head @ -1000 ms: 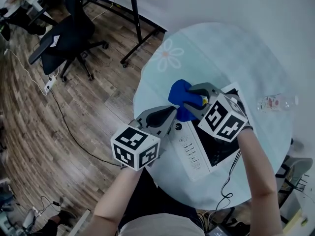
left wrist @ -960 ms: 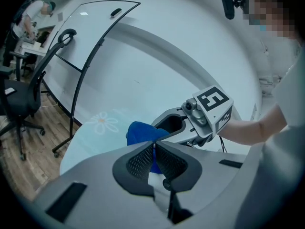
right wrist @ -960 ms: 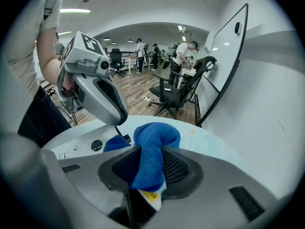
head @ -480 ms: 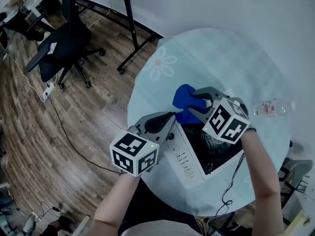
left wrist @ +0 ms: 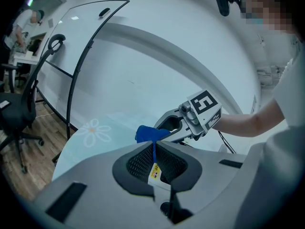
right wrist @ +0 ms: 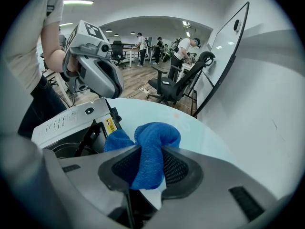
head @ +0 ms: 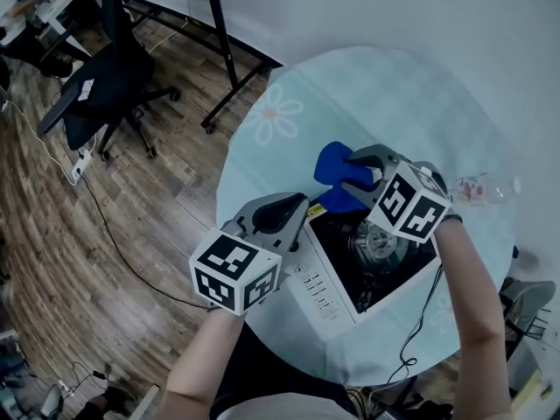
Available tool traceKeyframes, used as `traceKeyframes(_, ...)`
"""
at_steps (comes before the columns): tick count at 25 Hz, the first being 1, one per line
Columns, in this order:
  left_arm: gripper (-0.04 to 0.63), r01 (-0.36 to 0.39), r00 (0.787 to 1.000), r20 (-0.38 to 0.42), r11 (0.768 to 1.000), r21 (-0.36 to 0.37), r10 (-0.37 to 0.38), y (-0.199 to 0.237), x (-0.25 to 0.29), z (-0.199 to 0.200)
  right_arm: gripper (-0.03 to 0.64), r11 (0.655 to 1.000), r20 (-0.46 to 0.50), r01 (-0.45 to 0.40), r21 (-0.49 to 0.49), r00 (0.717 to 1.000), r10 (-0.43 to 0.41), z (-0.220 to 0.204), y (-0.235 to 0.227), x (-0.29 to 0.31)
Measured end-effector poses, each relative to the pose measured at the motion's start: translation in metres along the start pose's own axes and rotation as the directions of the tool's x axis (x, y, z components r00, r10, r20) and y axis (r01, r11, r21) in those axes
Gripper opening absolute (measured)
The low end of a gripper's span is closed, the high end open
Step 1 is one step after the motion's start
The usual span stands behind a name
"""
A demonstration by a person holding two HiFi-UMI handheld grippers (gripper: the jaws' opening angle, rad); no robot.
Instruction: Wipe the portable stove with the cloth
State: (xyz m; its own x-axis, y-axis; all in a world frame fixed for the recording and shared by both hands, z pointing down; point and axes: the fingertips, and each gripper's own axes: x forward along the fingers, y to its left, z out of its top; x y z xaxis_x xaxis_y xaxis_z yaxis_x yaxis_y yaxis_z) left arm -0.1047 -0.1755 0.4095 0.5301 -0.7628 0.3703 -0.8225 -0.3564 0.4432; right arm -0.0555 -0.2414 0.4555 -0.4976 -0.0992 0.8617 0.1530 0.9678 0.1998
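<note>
A white portable stove (head: 328, 289) with a black top and a round burner (head: 380, 243) lies on the round table (head: 420, 103). The blue cloth (head: 335, 164) is bunched at the stove's far left corner, and my right gripper (head: 352, 182) is shut on it. In the right gripper view the cloth (right wrist: 151, 140) fills the jaws of the right gripper (right wrist: 147, 150) just beyond the stove (right wrist: 66, 120). My left gripper (head: 300, 208) hovers shut over the stove's left end near the knob; it also shows as the left gripper (right wrist: 114, 90) from the other side.
A clear plastic bottle (head: 486, 185) lies on the table at the right. The stove's cable (head: 418, 326) trails off the near edge. A black office chair (head: 96, 94) and a whiteboard stand's legs (head: 219, 51) are on the wooden floor at the left.
My right gripper and the cloth have slid toward the stove's far edge, uncovering the burner. The left gripper has stayed by the stove's left end.
</note>
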Motion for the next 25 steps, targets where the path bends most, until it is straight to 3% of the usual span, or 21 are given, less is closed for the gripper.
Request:
traceKeyframes(12, 0.029, 0.022, 0.998, -0.056, 0.997, 0.078, -0.017, -0.017, 0.019, 0.007, 0.137, 1.000, -0.021, -0.010, -0.029, 1.000, 0.010, -0.025, -0.021, -0.008)
traceKeyframes(25, 0.029, 0.014, 0.998, -0.068, 0.996, 0.093, -0.008, -0.024, 0.034, 0.006, 0.137, 0.992, -0.039, 0.081, 0.093, 0.996, -0.078, -0.073, -0.065, -0.017)
